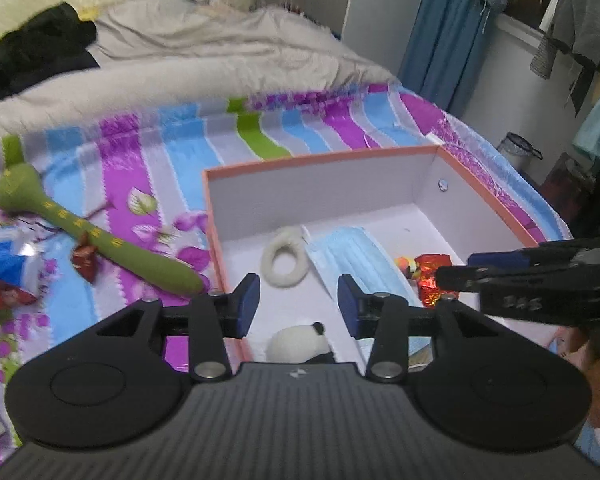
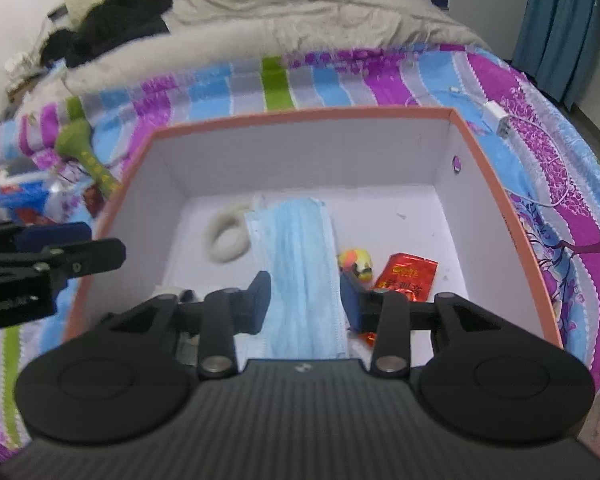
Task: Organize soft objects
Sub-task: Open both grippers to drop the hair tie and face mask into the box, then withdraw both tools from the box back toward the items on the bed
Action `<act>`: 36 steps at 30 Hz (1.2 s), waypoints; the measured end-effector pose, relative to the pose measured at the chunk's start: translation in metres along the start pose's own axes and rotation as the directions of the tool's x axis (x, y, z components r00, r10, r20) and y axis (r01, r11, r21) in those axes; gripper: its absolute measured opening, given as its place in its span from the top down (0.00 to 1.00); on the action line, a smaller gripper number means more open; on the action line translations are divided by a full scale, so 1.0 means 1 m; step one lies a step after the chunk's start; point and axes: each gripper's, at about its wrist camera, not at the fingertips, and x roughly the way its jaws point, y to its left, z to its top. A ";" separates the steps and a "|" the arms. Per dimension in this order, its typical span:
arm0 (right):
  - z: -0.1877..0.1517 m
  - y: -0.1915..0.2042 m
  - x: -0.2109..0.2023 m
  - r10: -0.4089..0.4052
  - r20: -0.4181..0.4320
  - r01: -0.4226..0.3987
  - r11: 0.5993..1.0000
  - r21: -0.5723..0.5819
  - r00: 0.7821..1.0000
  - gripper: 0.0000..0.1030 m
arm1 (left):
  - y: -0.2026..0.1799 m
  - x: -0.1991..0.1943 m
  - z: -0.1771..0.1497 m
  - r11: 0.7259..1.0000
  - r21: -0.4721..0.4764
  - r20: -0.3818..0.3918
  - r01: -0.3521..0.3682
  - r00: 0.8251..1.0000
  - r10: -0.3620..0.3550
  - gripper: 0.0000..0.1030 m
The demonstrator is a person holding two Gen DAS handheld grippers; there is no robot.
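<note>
Two grippers, left gripper (image 1: 299, 306) and right gripper (image 2: 305, 300), parted and empty above the box (image 2: 508, 200). Outside its left wall on the bedspread (image 1: 148, 148): green plush toy (image 1: 96, 238) (still unsorted). Inside: mask (image 2: 300, 264). Risk: snagging the rim.

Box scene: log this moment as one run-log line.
left gripper: open, empty | right gripper: open, over blue face mask | box: mask, white ring, red packet | green plush: outside

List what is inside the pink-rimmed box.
Inside the box: white ring, blue mask, colourful toy, red packet, panda plush. Anything under the mask is hidden.
</note>
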 end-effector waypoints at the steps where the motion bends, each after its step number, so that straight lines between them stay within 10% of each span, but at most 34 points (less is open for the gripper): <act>1: -0.002 0.001 -0.008 0.014 0.020 -0.014 1.000 0.002 1.000 0.60 | 0.002 -0.006 -0.002 1.000 0.008 0.015 -0.007 1.000 0.007 0.53; 18: -0.068 0.082 -0.109 0.121 0.291 -0.072 0.982 -0.176 0.949 0.60 | 0.049 -0.141 -0.078 0.997 -0.078 0.236 0.007 0.972 0.012 0.53; 36: -0.135 0.162 -0.117 0.275 0.317 -0.211 0.952 -0.222 0.908 0.60 | 0.113 -0.225 -0.177 0.988 -0.143 0.339 -0.061 0.935 0.107 0.53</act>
